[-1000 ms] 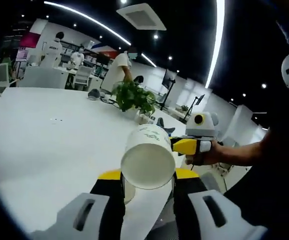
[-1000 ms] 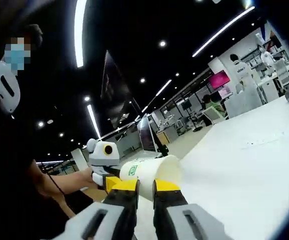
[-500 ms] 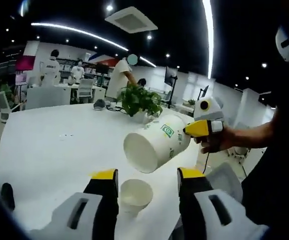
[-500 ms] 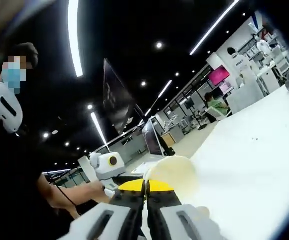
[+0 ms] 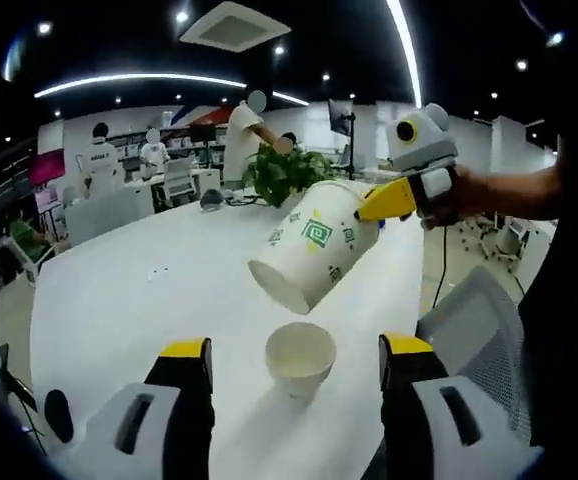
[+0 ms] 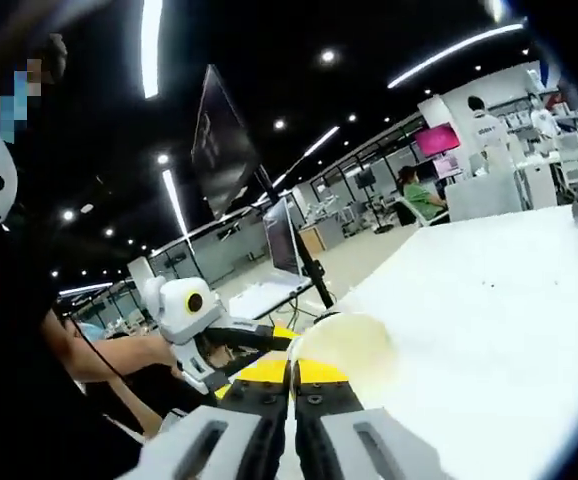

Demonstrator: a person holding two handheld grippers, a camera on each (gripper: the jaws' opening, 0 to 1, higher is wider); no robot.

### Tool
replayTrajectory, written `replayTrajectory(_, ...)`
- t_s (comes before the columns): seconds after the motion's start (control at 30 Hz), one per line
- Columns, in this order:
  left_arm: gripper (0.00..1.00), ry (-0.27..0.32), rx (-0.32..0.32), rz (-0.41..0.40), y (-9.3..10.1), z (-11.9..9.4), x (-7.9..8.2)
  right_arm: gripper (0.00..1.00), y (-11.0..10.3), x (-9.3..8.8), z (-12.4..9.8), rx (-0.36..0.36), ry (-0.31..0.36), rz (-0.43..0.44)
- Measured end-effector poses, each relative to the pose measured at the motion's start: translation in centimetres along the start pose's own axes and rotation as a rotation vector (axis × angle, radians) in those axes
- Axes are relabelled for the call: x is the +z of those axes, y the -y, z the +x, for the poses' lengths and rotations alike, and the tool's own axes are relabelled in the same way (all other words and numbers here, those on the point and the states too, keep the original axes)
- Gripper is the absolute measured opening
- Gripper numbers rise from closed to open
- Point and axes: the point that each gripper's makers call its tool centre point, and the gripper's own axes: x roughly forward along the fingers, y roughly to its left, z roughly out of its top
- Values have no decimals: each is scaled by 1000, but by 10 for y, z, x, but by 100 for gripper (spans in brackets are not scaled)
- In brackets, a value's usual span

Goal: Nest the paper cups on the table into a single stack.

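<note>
Left gripper view: upright cup (image 5: 300, 357) between spread left tongs (image 5: 297, 362), probably untouched.

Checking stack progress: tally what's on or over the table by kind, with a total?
Paper cups: 2. One held tilted over the table in the right gripper, printed with green logos; one plain white cup standing on the white table, between the left gripper's open jaws.
Potted plant: 1.
Total: 3
</note>
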Motion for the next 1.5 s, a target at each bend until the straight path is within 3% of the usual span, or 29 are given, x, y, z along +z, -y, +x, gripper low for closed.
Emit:
replayTrajectory(0.33, 75, -16, 56, 24, 2, -4, -18, 0, 7, -24, 6, -62, -239, -189)
replayTrajectory(0.53, 81, 7, 89, 20, -1, -6, -22, 0, 11, -33, 8, -70, -308, -243)
replayTrajectory(0.8, 87, -3, 79, 10, 4, -4, -30, 0, 15, -48, 10, -73, -388, -289)
replayTrajectory(1.33, 87, -34, 86, 16, 5, -6, -40, 0, 26, -89, 30, -47, -577, -439)
replayTrajectory(1.5, 86, -33, 85, 22, 6, -9, -39, 0, 27, -97, 38, -37, -597, -445)
